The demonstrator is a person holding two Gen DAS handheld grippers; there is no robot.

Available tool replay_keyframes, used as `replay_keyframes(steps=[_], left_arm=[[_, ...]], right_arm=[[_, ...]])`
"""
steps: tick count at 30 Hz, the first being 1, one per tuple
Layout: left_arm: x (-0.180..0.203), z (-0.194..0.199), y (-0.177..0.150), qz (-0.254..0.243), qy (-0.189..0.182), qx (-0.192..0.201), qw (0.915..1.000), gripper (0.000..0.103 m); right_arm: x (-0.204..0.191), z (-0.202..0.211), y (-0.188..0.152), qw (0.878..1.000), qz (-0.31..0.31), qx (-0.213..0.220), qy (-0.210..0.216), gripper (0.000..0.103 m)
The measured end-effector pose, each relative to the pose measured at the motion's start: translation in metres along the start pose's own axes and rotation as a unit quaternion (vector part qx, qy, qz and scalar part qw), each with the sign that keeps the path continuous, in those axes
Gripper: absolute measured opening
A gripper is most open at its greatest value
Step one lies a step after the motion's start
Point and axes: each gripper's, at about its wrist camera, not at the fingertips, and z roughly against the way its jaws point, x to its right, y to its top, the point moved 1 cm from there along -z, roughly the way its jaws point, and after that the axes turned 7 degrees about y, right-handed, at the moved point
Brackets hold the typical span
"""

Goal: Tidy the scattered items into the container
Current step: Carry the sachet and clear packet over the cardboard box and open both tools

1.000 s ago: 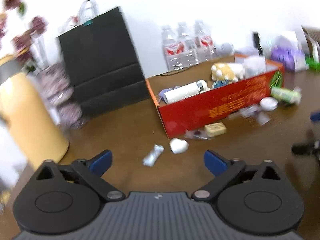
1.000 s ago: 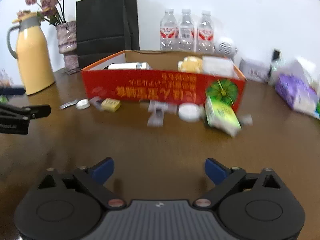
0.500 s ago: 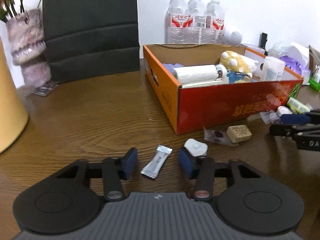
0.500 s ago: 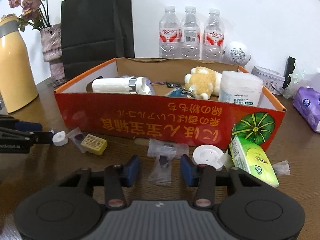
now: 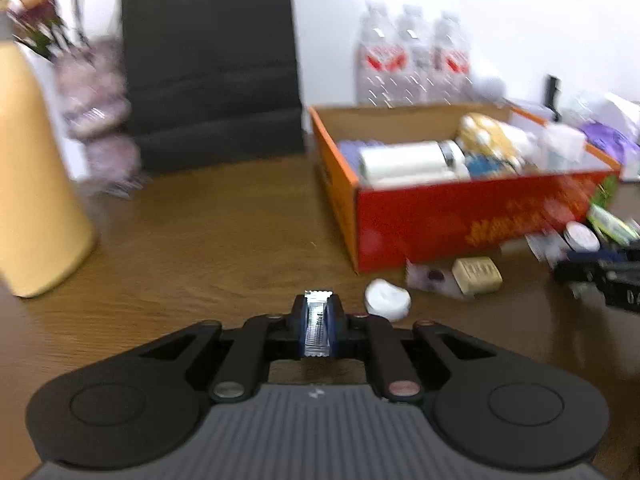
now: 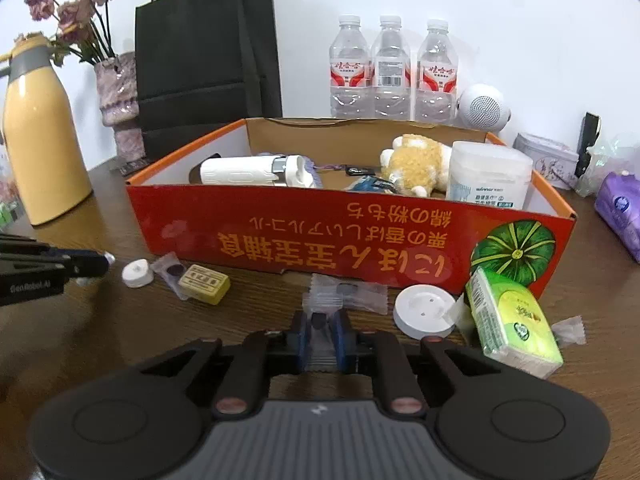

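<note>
My left gripper [image 5: 317, 322] is shut on a silver foil sachet [image 5: 317, 330], left of the red cardboard box [image 5: 460, 212]. My right gripper [image 6: 320, 330] is shut on a clear candy wrapper [image 6: 320, 320] in front of the box [image 6: 320, 240]. Loose on the table lie a white cap [image 6: 137, 273], a yellow block [image 6: 204, 283], another clear wrapper [image 6: 352, 294], a white round disc [image 6: 424, 311] and a green tissue pack [image 6: 514, 322]. The box holds a white bottle [image 6: 256, 170], a plush toy [image 6: 416, 164] and a white tub [image 6: 490, 174].
A yellow jug [image 6: 40, 132], a flower vase [image 6: 120, 104] and a black paper bag [image 6: 208, 52] stand at the back left. Three water bottles [image 6: 392, 72] and a white speaker [image 6: 482, 106] stand behind the box. A purple pack [image 6: 620, 212] lies at the right.
Both grippers have closed: the left on the foil sachet, the right on the clear candy wrapper. The left wrist view is now blurred with motion.
</note>
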Motion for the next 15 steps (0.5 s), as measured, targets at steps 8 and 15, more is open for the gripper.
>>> replay_keyframes(steps=[8,15], left_arm=[[0.030,0.109,-0.011,0.094,-0.019,0.075,0.9926,0.010],[0.079,0.160,-0.063,0.112,-0.100,0.022,0.9885,0.011]], right_arm=[[-0.026,0.069,-0.016,0.997,0.022,0.061,-0.028,0.009],[-0.058,0.156,-0.076,0.992,0.026,0.125,0.007,0.009]])
